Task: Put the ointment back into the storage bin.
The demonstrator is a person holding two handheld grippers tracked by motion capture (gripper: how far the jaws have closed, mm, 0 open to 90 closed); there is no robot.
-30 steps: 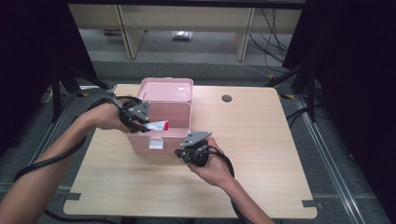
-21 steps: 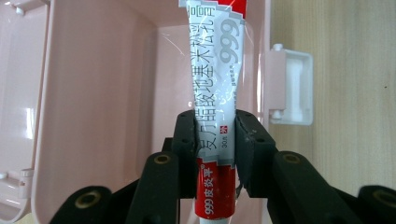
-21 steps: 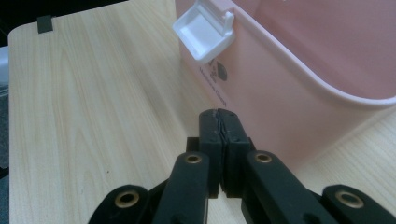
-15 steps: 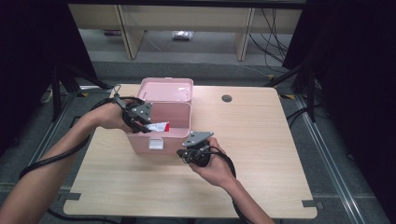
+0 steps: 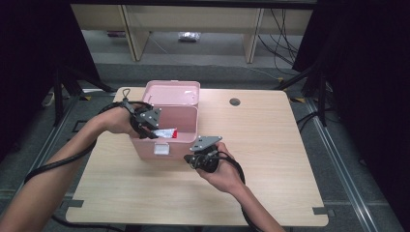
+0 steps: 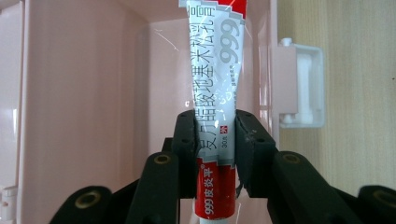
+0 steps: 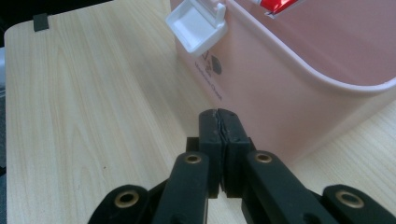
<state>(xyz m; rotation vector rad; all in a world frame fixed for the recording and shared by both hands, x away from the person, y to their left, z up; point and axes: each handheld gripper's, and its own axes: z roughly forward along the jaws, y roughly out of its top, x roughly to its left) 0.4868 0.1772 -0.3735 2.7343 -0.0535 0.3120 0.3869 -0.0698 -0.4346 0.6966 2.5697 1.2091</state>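
The left gripper (image 5: 155,131) is clamping an ointment tube (image 6: 215,88) over the open pink box (image 5: 186,116), at 9 o'clock of the bench (image 5: 270,159). Lowering and releasing likely come next. At 6 o'clock of the box, the right gripper (image 7: 218,116) is resting closed, empty. The box floor is lying hidden.

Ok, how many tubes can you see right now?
1. A white-and-red ointment tube is clamped in the left tool, held over the open pink plastic box. More could lie hidden deeper inside the box.
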